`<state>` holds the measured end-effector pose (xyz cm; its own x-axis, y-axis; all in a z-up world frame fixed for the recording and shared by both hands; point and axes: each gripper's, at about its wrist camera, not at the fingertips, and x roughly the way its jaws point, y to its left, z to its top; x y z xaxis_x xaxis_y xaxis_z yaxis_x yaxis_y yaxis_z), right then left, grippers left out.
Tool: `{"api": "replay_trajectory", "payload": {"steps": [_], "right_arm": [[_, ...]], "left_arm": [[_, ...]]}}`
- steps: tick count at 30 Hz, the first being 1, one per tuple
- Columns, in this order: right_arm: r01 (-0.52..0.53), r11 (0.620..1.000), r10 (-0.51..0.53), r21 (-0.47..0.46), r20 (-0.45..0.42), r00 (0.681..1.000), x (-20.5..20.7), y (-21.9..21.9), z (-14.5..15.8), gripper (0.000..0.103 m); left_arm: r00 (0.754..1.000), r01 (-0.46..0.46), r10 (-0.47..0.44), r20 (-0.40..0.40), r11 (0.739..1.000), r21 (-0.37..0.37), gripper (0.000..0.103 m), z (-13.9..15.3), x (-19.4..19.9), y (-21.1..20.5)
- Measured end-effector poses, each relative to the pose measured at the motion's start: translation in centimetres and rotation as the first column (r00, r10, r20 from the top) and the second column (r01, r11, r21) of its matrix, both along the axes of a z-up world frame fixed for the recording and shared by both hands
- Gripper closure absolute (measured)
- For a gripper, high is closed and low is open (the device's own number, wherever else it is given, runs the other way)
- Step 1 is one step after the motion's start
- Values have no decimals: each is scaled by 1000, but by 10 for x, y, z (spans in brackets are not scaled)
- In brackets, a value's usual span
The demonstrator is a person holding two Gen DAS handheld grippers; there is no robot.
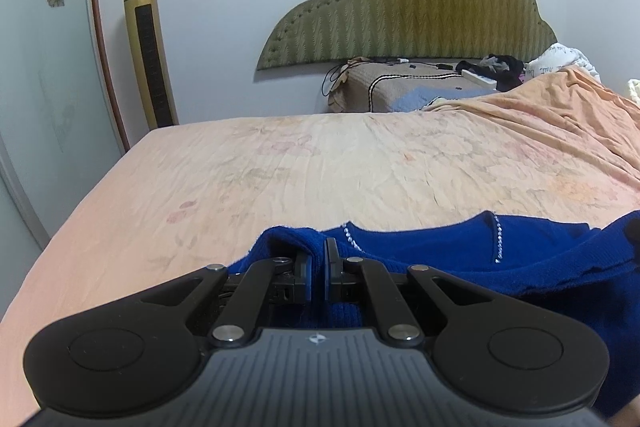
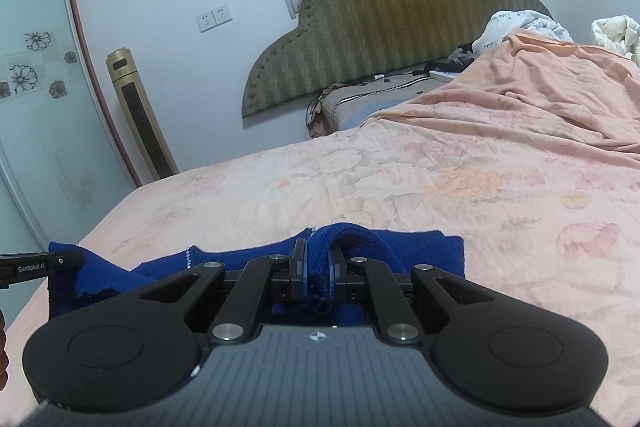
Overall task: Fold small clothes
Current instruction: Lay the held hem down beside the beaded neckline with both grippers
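Note:
A royal-blue knit garment (image 1: 460, 251) with a line of small rhinestones lies on the near part of the bed. My left gripper (image 1: 319, 259) is shut on its left edge, with blue knit pinched between the pads. My right gripper (image 2: 319, 261) is shut on a bunched ribbed fold at the garment's (image 2: 400, 251) right side. The left gripper also shows at the left edge of the right wrist view (image 2: 36, 269). The garment's near part is hidden under both grippers.
The bed sheet (image 1: 320, 163) is pale peach with a faded flower print. A rumpled peach cover (image 2: 560, 95) rises at the right. A green headboard (image 1: 420, 7), a pillow (image 1: 400, 91) with cables and a gold tower fan (image 1: 150, 47) stand at the back.

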<state>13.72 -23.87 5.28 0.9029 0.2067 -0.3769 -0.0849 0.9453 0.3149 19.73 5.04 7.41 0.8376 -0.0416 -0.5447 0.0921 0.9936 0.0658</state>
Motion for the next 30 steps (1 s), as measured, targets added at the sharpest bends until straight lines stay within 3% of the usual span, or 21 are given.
{"api": "replay_trajectory", "payload": {"steps": [11,22,28,30], "right_arm": [[8,1000,-7,9,-58,998,41,3,-14,91],[14,999,-9,34,-144,990,74,1,-38,90],[38,999,-33,29,-173,984,93,0,-47,78],[49,998,-41,37,-185,982,101,-2,-50,67]], "left_arm": [[997,-10,10,-83,1000,7,97,-27,42,1],[988,-23,20,-156,1000,-20,96,-45,60,8],[979,-33,18,-201,997,-73,93,-47,72,12],[972,-51,22,-232,992,-119,85,-49,79,18]]}}
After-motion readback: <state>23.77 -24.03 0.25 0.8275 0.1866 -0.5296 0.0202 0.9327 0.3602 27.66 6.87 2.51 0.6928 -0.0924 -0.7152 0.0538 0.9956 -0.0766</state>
